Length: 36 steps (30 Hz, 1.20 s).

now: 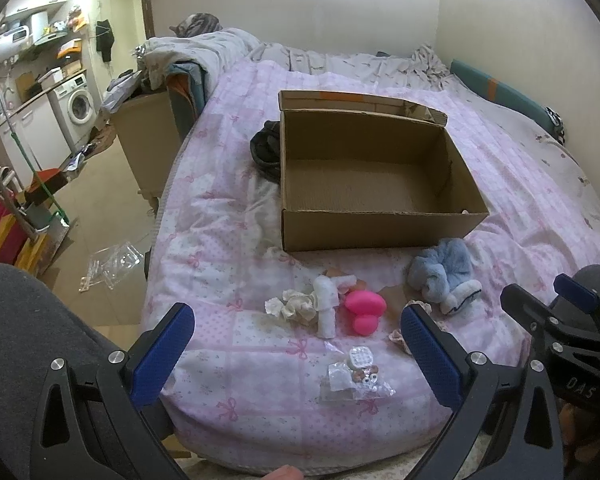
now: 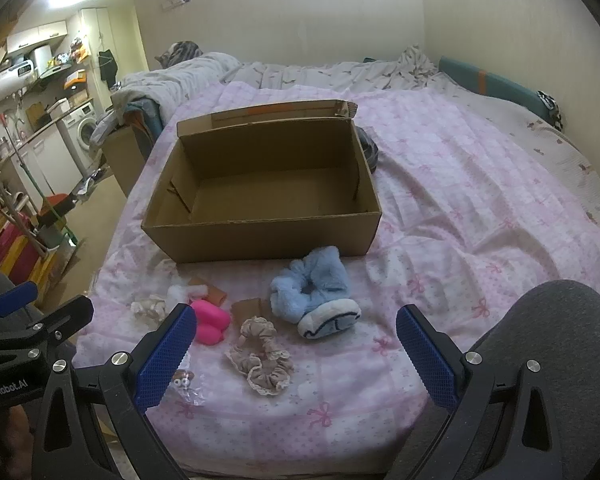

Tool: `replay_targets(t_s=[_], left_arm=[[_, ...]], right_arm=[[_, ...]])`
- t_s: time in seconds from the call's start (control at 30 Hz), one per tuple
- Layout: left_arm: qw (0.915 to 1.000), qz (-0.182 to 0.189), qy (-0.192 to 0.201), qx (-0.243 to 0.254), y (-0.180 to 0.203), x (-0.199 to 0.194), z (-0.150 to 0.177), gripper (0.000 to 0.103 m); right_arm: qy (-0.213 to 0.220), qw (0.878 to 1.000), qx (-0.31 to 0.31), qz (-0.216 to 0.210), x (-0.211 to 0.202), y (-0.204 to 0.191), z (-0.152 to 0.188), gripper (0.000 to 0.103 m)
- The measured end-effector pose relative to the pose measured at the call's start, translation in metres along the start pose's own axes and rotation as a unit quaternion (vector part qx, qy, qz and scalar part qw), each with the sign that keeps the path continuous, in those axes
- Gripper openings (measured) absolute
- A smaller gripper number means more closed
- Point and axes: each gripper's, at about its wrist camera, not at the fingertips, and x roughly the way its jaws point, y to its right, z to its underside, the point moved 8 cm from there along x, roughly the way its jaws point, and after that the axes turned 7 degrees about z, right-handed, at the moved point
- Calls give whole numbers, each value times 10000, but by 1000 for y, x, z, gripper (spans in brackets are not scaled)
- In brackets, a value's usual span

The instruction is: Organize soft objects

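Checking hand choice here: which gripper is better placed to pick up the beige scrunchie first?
Right, probably. The beige scrunchie lies between the open right gripper fingers, while the left gripper frames the pink toy instead.

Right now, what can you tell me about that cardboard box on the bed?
The box is plain brown corrugated cardboard, open on top, with one long flap standing up at the back. Nothing shows inside it. It sits flat on the pink quilt, beyond the soft things. A dark bundle lies against its far side. Neither gripper touches it.
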Motion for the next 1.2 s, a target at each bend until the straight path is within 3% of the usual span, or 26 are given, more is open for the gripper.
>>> replay_targets(t_s=[1.2], left_arm=[[10000, -30, -25, -30, -4, -1, 1, 103]], right_arm=[[-22, 10000, 54, -7, 0, 4, 0, 103]])
